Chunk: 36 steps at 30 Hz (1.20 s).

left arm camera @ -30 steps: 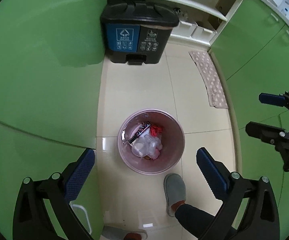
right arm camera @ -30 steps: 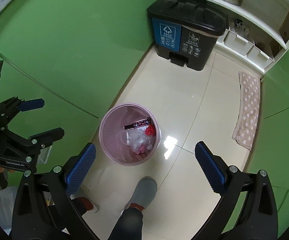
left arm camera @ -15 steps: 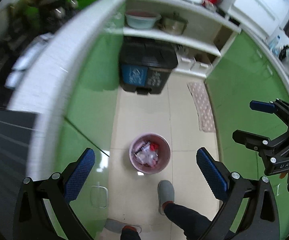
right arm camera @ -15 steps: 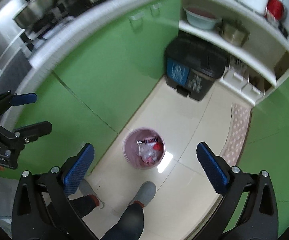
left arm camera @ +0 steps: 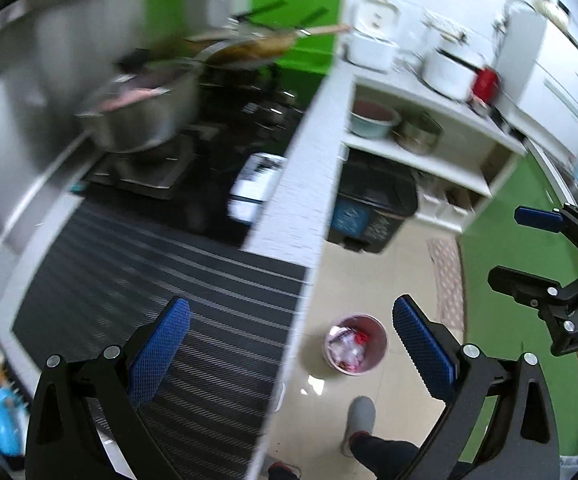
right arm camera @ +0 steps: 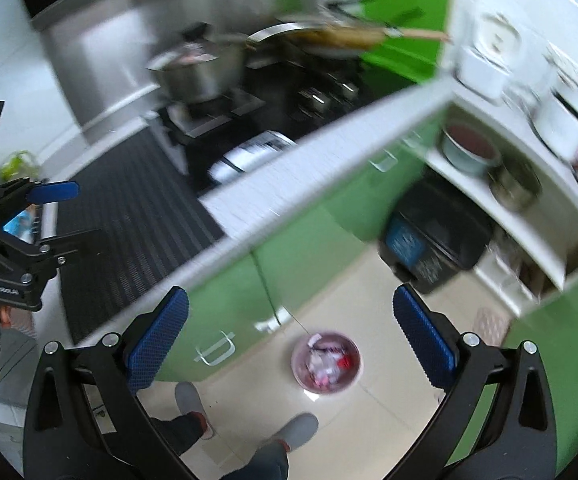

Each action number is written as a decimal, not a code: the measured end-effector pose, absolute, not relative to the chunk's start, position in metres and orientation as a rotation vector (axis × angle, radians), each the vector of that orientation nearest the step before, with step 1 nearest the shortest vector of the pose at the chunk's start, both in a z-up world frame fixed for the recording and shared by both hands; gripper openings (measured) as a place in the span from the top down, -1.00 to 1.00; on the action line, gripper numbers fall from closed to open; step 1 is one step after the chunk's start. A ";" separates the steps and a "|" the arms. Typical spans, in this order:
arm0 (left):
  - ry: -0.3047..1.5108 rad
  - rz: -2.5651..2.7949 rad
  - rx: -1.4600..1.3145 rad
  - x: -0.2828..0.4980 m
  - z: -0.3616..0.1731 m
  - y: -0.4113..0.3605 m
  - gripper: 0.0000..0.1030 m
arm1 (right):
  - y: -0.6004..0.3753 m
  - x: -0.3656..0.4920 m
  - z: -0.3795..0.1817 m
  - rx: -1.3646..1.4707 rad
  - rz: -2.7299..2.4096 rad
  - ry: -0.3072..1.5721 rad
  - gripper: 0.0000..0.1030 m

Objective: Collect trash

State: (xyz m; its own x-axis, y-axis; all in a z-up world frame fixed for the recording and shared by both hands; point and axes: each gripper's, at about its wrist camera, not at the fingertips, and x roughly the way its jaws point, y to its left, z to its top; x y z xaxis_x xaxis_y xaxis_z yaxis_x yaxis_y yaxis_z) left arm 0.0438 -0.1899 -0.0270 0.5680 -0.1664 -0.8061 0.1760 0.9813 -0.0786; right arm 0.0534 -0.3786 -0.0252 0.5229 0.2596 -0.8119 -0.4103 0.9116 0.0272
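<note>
A pink waste bin (left arm camera: 356, 342) stands on the tiled floor far below, with plastic wrappers and red scraps inside; it also shows in the right wrist view (right arm camera: 326, 362). My left gripper (left arm camera: 289, 350) is open and empty, held high above the counter edge. My right gripper (right arm camera: 289, 350) is open and empty, high above the floor. In the left wrist view the right gripper (left arm camera: 529, 248) shows at the right. In the right wrist view the left gripper (right arm camera: 55, 216) shows at the left.
A white counter (left arm camera: 309, 168) carries a dark ribbed mat (left arm camera: 149, 272), a stove with a steel pot (left arm camera: 145, 120) and a white packet (left arm camera: 255, 184). A black two-part bin (left arm camera: 373, 212) stands under white shelves. Green cabinets (right arm camera: 289, 256) line the floor. My feet (right arm camera: 301, 428) are below.
Both grippers have risen from just above the pink bin to above counter height. The bin now looks small and the countertop and stove have come into view. Both stay open.
</note>
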 end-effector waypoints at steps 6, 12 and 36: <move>0.895 -0.076 -0.031 0.022 0.001 -0.132 -0.89 | -0.318 0.055 0.009 -0.228 0.532 0.874 -0.94; 0.862 0.024 -0.060 0.000 0.016 -0.088 -0.89 | -0.271 0.053 0.026 -0.272 0.632 0.825 -0.94; 0.871 0.081 -0.107 -0.022 0.018 -0.018 -0.89 | -0.172 0.057 0.030 -0.379 0.846 0.816 -0.94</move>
